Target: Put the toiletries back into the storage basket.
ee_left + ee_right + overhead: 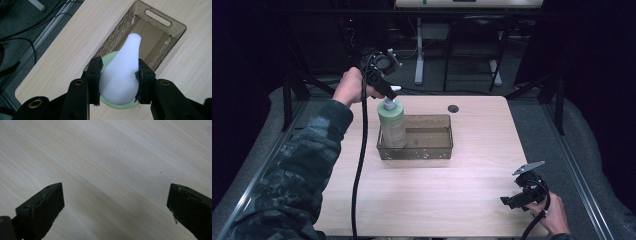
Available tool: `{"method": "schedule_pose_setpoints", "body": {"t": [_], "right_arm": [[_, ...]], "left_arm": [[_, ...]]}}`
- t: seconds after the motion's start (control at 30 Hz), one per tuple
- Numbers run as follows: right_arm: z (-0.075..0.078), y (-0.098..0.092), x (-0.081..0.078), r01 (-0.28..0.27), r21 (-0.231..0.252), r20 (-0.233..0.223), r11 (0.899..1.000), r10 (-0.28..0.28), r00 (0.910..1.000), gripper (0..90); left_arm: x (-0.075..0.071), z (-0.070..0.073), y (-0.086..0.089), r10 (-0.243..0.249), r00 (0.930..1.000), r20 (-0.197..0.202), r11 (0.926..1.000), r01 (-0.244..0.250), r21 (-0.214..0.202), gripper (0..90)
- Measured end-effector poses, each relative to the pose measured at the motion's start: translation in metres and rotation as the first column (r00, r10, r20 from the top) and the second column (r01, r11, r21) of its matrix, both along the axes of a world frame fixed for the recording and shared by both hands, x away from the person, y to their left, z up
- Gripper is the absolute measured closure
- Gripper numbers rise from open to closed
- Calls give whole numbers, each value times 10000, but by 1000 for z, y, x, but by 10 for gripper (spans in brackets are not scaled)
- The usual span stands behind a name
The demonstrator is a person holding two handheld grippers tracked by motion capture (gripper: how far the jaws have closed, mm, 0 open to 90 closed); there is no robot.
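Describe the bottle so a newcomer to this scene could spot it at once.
Start at the light wooden table and find the translucent brown bin near its far middle. The bottle stands upright in the bin's left end. It is pale green with a white pump top, which the left gripper clamps.
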State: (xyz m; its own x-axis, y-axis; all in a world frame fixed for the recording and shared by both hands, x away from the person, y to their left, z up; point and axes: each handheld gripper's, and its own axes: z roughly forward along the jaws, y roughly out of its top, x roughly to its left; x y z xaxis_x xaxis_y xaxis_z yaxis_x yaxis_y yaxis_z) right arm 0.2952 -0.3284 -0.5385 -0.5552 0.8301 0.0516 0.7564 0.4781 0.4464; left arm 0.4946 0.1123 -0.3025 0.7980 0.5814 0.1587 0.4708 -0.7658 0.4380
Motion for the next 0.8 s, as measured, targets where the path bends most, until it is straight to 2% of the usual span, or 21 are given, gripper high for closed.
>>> {"method": "schedule_pose_setpoints", "body": {"t": [0.13, 0.27, 0.63, 0.8], "right_arm": [[-1, 1, 0, 14, 16, -13, 10000, -14, 10000, 7], [-1, 1, 0, -27, 6, -25, 10000, 27, 10000, 7], [-1, 1, 0, -31, -44, 14, 10000, 31, 10000, 9], [-1, 1, 0, -57, -42, 51, 10000, 57, 10000, 9]], "left_arm": [[-1, -4, 3, 0, 10000, -20, 10000, -1, -81, 629], [-1, -9, 4, -22, 9999, -122, 10000, 22, 20, 629], [-6, -13, 9, -118, 9993, -344, 9999, 119, 24, 629], [-6, -18, 12, -176, 9990, -409, 9996, 184, 195, 629]]}}
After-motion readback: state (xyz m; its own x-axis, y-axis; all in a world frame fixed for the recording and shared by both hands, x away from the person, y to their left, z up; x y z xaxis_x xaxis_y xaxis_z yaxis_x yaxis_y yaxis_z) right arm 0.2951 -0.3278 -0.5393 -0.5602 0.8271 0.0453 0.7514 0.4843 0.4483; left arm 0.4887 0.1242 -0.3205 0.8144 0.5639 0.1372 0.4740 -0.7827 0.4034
